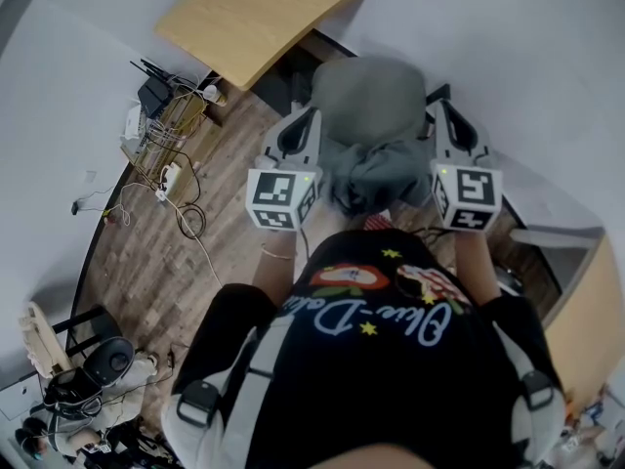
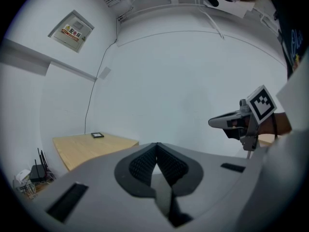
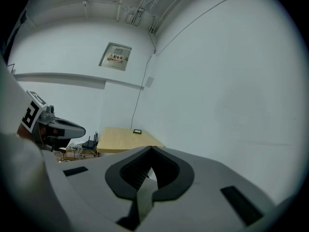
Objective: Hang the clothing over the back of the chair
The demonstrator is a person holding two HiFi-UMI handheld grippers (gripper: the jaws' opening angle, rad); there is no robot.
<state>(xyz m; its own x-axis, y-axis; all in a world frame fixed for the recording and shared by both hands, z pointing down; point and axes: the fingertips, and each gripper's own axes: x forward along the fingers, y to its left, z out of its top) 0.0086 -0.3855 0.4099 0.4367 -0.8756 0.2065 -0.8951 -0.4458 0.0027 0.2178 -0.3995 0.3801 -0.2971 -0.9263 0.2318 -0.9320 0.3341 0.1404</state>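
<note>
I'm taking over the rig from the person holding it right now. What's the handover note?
Left tool: shut, empty.
Right tool: shut, empty.
Clothing: dark grey, bunched at the near edge of the grey chair, between the two tools; neither tool holds it.
Done: the clothing seems to be laid on the chair.
Left: check that it really hangs over the back, which the head view does not settle, and straighten it if needed.
</note>
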